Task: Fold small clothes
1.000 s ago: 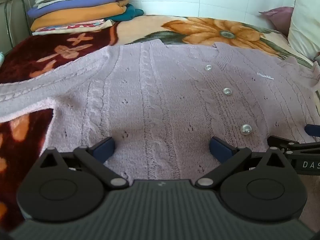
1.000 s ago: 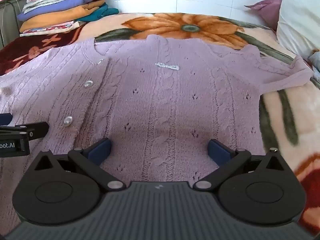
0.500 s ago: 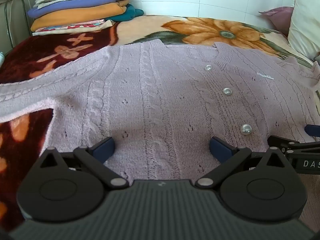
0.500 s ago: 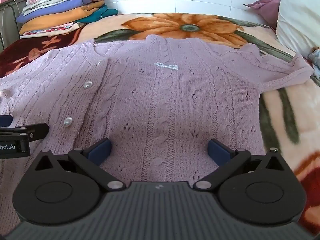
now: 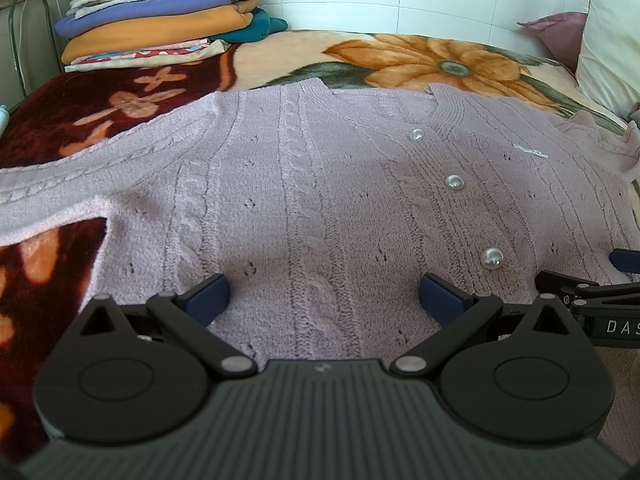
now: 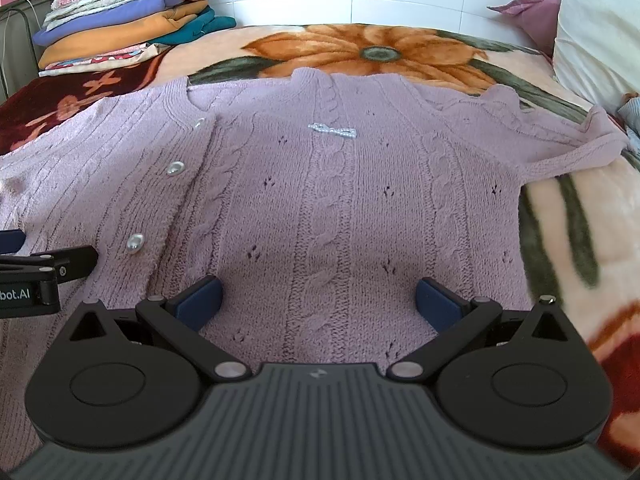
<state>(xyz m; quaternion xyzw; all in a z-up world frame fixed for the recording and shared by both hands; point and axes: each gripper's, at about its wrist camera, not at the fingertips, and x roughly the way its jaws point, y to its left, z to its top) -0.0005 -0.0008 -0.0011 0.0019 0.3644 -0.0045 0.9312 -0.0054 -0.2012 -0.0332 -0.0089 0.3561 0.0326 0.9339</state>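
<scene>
Both grippers poised over the near hem of a flat cardigan

The left gripper (image 5: 324, 294) and right gripper (image 6: 318, 294) hang side by side, fingers spread wide and gripping nothing, just over the bottom edge of the lilac cardigan (image 6: 340, 200). It lies spread on the flowered blanket (image 6: 400, 52), its length running away toward the collar, sleeves out to both sides. Neither is nearer. Nothing blocks it; beyond are stacked clothes (image 5: 160, 20) and pillows (image 6: 596, 32).

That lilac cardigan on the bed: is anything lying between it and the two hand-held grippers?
Nothing visible. The cardigan lies spread flat on the blanket. The left hand-held gripper and right hand-held gripper are open directly over its lower part, nothing between.
</scene>
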